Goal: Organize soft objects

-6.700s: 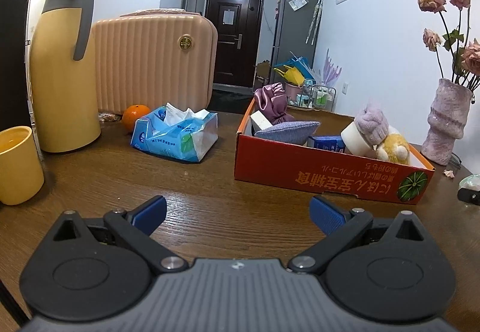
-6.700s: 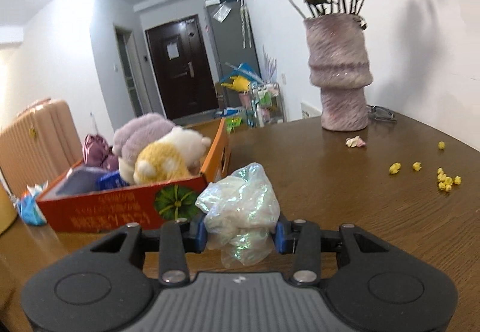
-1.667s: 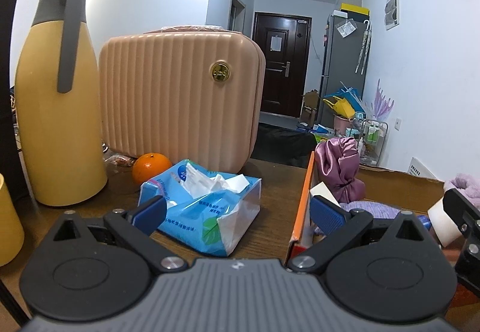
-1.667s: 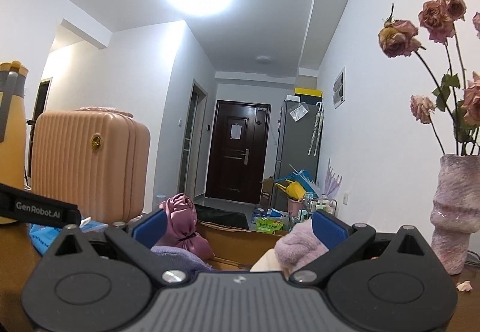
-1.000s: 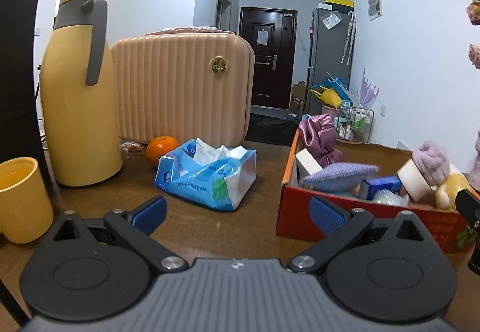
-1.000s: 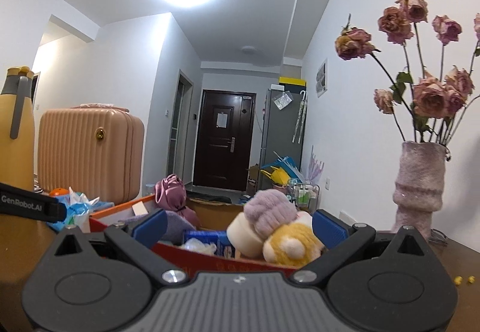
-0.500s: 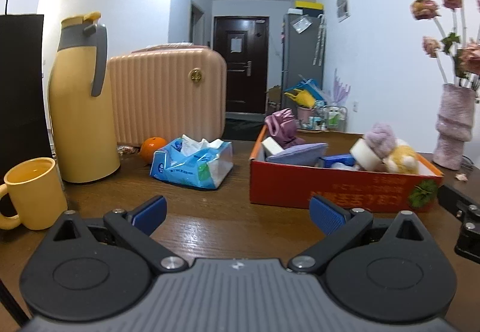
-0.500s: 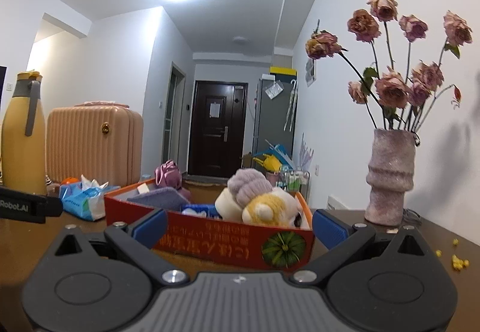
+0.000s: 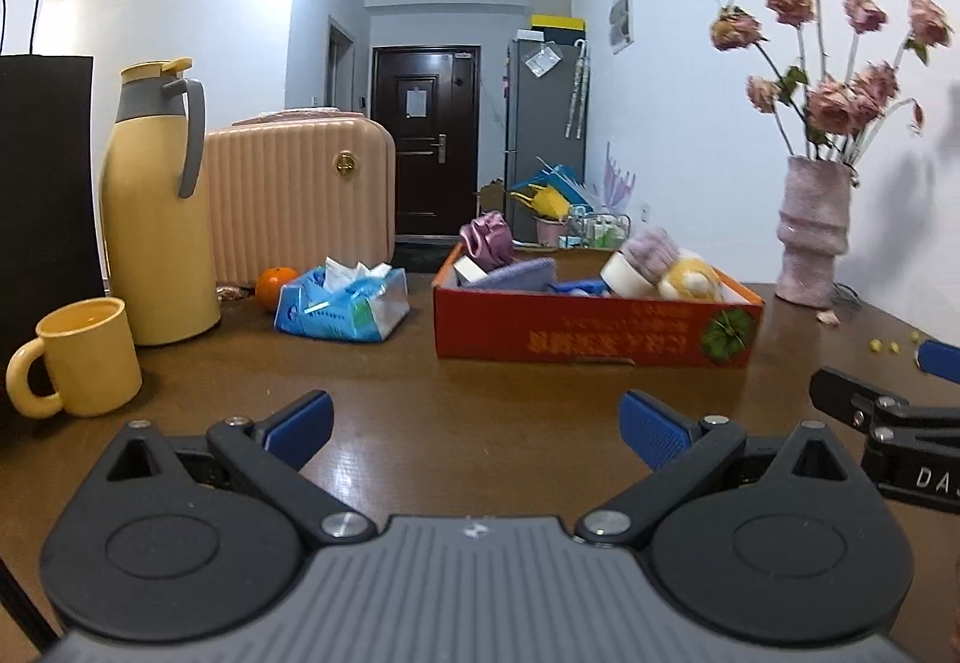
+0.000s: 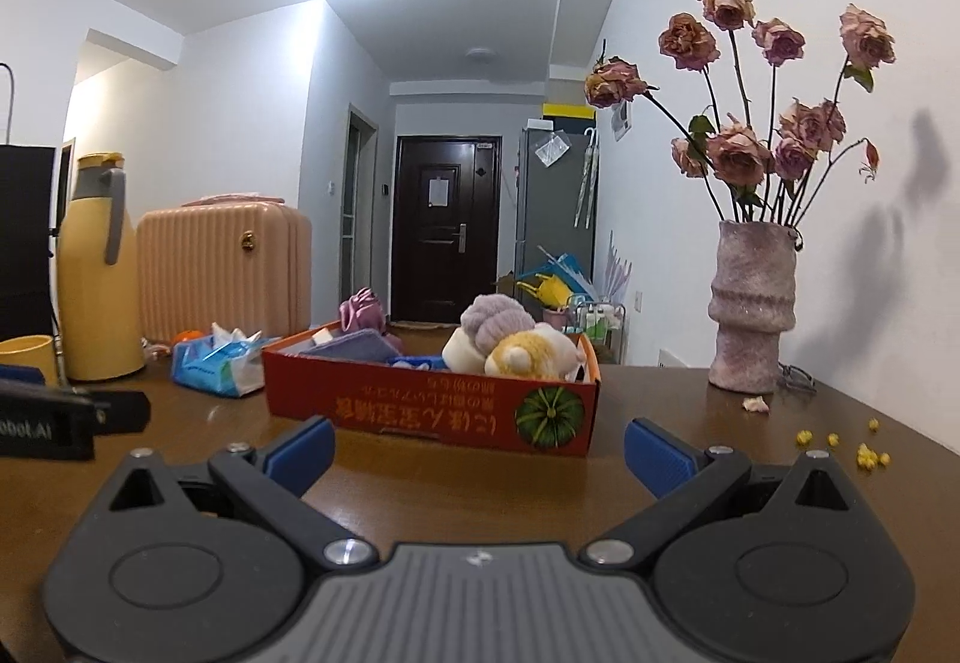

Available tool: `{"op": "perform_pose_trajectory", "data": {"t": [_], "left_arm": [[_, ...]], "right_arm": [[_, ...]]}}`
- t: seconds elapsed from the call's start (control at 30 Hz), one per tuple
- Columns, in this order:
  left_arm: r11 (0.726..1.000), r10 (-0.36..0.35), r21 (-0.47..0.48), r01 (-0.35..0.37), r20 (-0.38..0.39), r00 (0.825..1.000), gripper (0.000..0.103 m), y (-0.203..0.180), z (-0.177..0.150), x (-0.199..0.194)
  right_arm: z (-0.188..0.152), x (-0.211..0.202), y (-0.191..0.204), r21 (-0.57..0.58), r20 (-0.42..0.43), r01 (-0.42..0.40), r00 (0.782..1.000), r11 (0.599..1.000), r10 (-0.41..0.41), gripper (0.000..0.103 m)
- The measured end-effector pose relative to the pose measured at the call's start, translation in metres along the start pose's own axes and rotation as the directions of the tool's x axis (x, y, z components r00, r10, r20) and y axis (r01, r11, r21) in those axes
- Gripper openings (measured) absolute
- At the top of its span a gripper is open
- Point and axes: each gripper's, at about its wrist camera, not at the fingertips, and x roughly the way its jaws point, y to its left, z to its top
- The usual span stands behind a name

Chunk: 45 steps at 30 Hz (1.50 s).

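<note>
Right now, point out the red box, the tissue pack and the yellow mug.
red box (image 9: 594,336), left wrist view, on its printed front wall.
tissue pack (image 9: 336,310), left wrist view, on its blue wrapper.
yellow mug (image 9: 90,363), left wrist view, on its side wall.

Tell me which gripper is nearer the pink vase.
Right. The right gripper sits toward the side of the table where the vase stands; the left gripper is farther over, toward the yellow mug.

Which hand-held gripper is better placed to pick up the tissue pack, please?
Left, probably: the tissue pack lies left of the box, nearer the open left hand-held gripper.
</note>
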Motion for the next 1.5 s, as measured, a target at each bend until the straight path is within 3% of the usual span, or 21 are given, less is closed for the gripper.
{"op": "perform_pose_trajectory", "data": {"t": [0.37,0.77,1.0,1.5], "left_arm": [[0.998,-0.061,0.005,0.061,-0.017,0.998,0.103,-0.009,-0.030,-0.051],[0.996,-0.078,0.050,0.075,0.053,0.996,0.103,-0.019,-0.033,-0.093],[0.993,-0.094,0.082,0.086,0.105,0.990,0.103,-0.026,-0.029,-0.111],[0.991,-0.103,0.101,0.091,0.114,0.988,0.103,-0.032,-0.030,-0.114]], "right_arm": [[-0.014,-0.060,-0.002,-0.011,-0.037,-0.018,0.999,1.000,0.018,0.103],[0.002,-0.113,-0.008,-0.011,0.036,-0.024,0.999,1.000,0.024,0.103],[0.006,-0.126,-0.014,-0.001,0.055,-0.025,0.998,1.000,0.025,0.103],[0.005,-0.126,-0.016,0.011,0.051,-0.027,0.998,1.000,0.027,0.103]]}}
